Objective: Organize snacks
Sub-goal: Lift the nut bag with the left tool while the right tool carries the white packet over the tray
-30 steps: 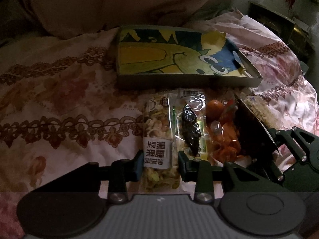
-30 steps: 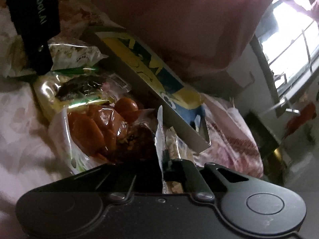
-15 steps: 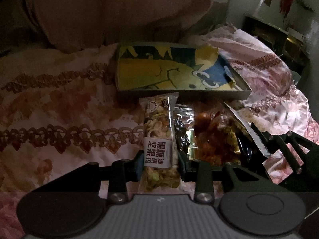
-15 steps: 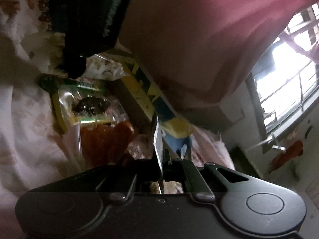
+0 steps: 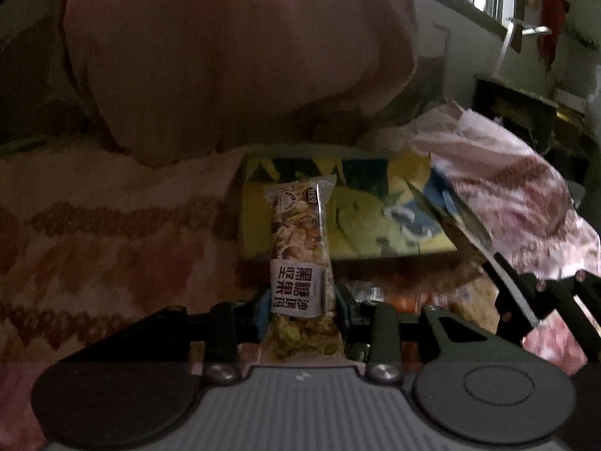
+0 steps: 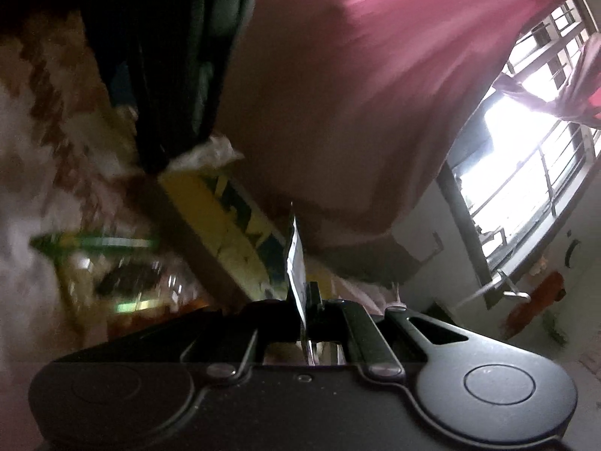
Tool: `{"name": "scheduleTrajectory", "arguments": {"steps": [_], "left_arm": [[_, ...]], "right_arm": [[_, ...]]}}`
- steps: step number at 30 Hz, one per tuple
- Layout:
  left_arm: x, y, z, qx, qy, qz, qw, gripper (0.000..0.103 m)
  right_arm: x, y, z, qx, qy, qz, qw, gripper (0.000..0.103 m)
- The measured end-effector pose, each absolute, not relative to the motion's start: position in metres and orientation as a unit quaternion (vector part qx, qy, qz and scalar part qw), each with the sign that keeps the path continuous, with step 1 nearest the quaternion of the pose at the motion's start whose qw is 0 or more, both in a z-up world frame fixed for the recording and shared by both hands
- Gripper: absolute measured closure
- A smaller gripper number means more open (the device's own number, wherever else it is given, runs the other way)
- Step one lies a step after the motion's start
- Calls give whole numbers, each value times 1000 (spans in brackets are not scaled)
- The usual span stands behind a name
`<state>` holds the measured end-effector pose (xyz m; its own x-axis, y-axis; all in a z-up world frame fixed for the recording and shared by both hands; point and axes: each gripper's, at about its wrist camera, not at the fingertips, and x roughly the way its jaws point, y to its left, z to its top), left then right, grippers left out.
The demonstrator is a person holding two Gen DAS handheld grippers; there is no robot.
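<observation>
Left gripper (image 5: 302,306), pads pressed on both sides of a nut bar (image 5: 300,259); the bar stands upright between the fingers, its top end reaching above the near wall of the tray (image 5: 353,256) straight ahead. Bar: clear wrapper showing pale nuts and seeds, white label with dark characters across the lower half. Tray: shallow, low-walled, floor printed in yellow and blue, lying on the flowered bedspread (image 5: 112,233). To the left of the left gripper the bedspread lies open; behind the tray a large pink cushion (image 5: 233,60) closes off the far side. Right gripper (image 6: 306,297), jaws closed on the thin edge of a flat packet (image 6: 295,255), seen edge-on and rising above the fingertips. Below and to its left, blurred, a green-trimmed snack pack (image 6: 112,263) lies on the bedspread beside the tray's long wall. To its right, a barred window (image 6: 526,173)
</observation>
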<state>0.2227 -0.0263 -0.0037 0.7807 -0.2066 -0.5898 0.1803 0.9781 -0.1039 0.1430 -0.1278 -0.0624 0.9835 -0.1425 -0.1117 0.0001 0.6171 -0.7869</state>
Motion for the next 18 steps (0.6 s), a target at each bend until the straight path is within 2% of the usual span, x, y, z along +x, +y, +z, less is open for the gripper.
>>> {"name": "scheduleTrajectory", "arguments": {"steps": [8,18], "left_arm": [[288,-44,-6,-25,285,-103,953,65],[354,-45,-42,-50,289,-97,951,65]], "right_arm": [[203,-139,-39,-361,67,-28,930,102],[283,-150,-47,-282,89,-14,955,102]]}}
